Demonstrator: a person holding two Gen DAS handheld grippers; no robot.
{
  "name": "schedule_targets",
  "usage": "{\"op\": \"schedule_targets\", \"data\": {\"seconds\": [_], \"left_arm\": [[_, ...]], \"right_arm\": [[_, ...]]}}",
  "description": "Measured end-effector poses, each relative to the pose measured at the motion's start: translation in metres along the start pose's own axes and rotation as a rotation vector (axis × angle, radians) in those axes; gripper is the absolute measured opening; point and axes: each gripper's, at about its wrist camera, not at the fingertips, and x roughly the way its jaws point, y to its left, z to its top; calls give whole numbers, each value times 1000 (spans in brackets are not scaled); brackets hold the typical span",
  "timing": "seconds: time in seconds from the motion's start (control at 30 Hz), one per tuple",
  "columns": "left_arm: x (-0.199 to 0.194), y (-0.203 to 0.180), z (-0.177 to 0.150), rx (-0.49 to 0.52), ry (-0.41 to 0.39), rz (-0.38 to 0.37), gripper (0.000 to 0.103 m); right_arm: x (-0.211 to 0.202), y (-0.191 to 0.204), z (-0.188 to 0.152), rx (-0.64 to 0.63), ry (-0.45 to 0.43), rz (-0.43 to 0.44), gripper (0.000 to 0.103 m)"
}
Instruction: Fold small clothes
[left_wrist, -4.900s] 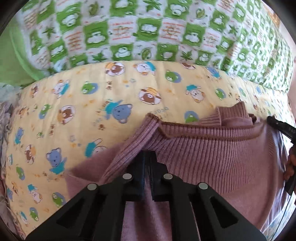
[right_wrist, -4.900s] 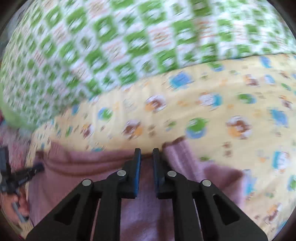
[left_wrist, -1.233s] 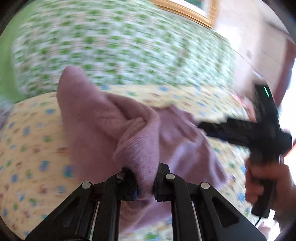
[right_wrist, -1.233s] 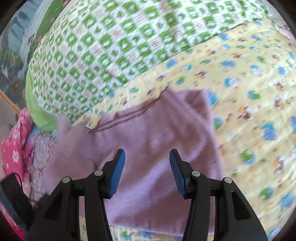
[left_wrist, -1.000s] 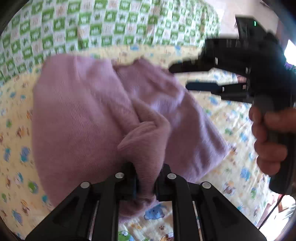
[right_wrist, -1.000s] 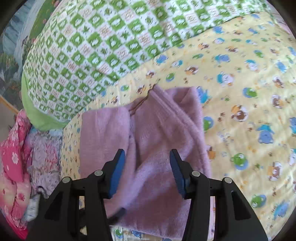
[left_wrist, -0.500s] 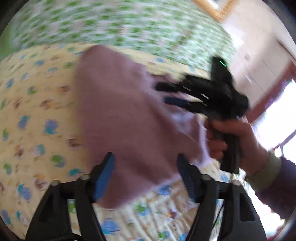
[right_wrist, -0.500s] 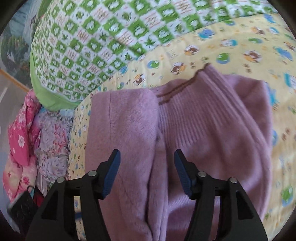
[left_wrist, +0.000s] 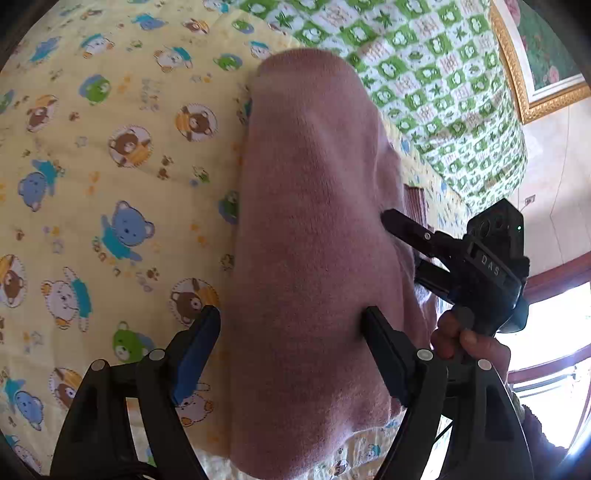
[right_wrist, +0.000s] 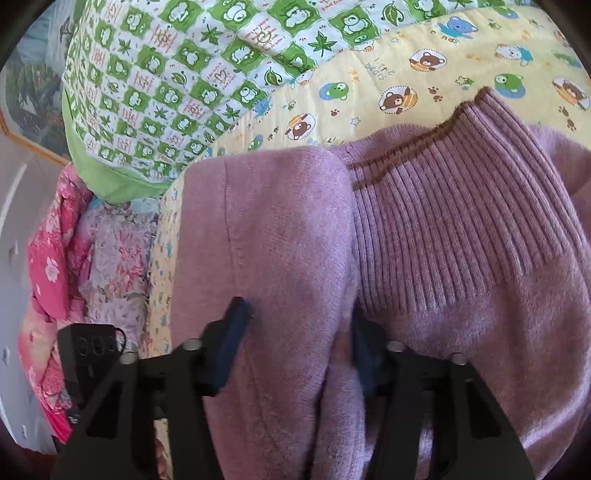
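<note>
A mauve knitted sweater (left_wrist: 314, 229) lies folded on the yellow bear-print sheet (left_wrist: 110, 166). Its ribbed collar with brown trim (right_wrist: 443, 177) shows in the right wrist view, beside a folded-over flap (right_wrist: 266, 229). My left gripper (left_wrist: 291, 332) hovers over the near end of the sweater, jaws wide and still opening, gripping nothing. My right gripper (right_wrist: 299, 343) is low on the sweater with a fold of fabric between its closing jaws. Its right finger is partly buried in the knit. In the left wrist view a hand (left_wrist: 469, 343) holds the right gripper (left_wrist: 402, 240) against the sweater's right edge.
A green-and-white checked quilt (right_wrist: 166, 92) is bunched along the far side of the sheet. A heap of pink and lilac floral clothes (right_wrist: 74, 266) lies to the left. A gold-framed picture (left_wrist: 535, 66) and a bright window (left_wrist: 554, 369) are at the right.
My left gripper has let go of the bunched sweater fold and opened wide; the fabric now lies flat over the body. My right gripper has come down onto the sweater and narrowed its jaws.
</note>
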Motion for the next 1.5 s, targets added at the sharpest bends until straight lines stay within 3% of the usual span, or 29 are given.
{"op": "schedule_targets", "data": {"seconds": [0.03,0.1,0.37,0.6,0.7,0.83,0.93,1.1,1.33,1.43,1.5], "left_arm": [[5,-5,0,2,2,0,80],[4,-5,-6,11,15,-2,80],[2,-30,-13,82,27,36,81],[3,-66,-15,151,45,26,83],[7,-79,-20,191,57,19,83],[19,-81,-26,213,85,60,83],[24,-75,-28,204,102,81,83],[27,-70,-27,193,114,80,83],[46,-67,-32,188,162,87,83],[49,-67,-35,195,171,91,83],[50,-66,-35,195,172,91,83]], "right_arm": [[-1,0,0,1,0,0,20],[-7,2,-1,-11,-7,-22,17],[-58,30,-3,-55,-110,-24,15],[-114,41,-10,-66,-157,-103,14],[-131,32,-15,-88,-178,-195,14],[-123,-9,-17,-26,-146,-309,14],[-112,-29,-18,-10,-136,-339,14],[-120,-29,-11,-2,-202,-344,14],[-100,-48,-13,12,-154,-434,15],[-105,-51,-17,45,-174,-416,19],[-111,-51,-18,75,-186,-403,29]]}}
